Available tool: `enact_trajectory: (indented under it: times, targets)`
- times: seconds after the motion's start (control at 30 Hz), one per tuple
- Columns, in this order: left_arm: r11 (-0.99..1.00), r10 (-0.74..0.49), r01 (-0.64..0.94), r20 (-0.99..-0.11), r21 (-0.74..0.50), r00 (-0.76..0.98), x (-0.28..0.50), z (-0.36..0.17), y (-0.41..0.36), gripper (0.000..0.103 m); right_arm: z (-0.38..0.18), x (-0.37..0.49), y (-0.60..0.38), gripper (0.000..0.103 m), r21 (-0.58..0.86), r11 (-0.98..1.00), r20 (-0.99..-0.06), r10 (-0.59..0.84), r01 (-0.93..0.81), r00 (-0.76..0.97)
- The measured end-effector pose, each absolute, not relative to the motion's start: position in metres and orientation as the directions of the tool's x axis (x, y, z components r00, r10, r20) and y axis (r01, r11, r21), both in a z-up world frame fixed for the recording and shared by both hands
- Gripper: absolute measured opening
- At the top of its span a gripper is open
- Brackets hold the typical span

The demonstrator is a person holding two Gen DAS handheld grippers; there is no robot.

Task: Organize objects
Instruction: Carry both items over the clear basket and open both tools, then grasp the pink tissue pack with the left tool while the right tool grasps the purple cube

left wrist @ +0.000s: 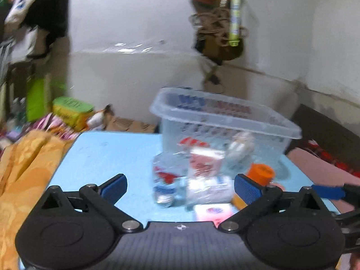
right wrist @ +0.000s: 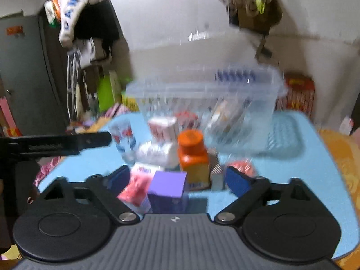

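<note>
A clear plastic bin [left wrist: 227, 121] stands on the light blue table [left wrist: 108, 157]; it also shows in the right wrist view [right wrist: 202, 99]. In front of it lies a cluster: a clear cup with red and blue print [left wrist: 166, 182], a white packet [left wrist: 209, 189], a pink soap box [left wrist: 212, 211], an orange-capped bottle [right wrist: 194, 157] and a purple box [right wrist: 168, 189]. My left gripper [left wrist: 180, 189] is open and empty, just before the cup and packet. My right gripper [right wrist: 177, 180] is open around the purple box and bottle, touching neither. Both views are blurred.
An orange patterned cloth [left wrist: 24, 168] lies left of the table. Green and yellow boxes [left wrist: 72, 110] and clutter sit behind it. Clothes hang on a dark door [right wrist: 90, 22]. A bag hangs on the wall [left wrist: 218, 40]. A clear lid [right wrist: 283, 132] lies right of the bin.
</note>
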State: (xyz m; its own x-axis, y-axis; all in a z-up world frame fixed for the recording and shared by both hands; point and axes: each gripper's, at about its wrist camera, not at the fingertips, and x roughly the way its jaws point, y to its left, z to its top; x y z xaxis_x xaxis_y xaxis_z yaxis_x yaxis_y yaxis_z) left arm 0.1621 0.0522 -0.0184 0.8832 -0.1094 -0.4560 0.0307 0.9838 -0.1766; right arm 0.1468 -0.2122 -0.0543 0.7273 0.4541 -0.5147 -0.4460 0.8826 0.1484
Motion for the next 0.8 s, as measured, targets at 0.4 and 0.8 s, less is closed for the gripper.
enact_trajectory:
  times: [0.4,0.8]
  targets:
    - [0.987,-0.156,0.114,-0.532,-0.111,0.832,0.155,-0.033,0.023,0.099,-0.057,0.135,-0.221,0.045,0.124,0.868,-0.550,0.463,-0.480,0.695]
    - [0.983,-0.063,0.155,-0.627,0.093,0.777,0.166,-0.067,-0.040,0.094,-0.058,0.150,-0.262,0.046,0.204,0.891,-0.517,0.450,-0.406,0.728]
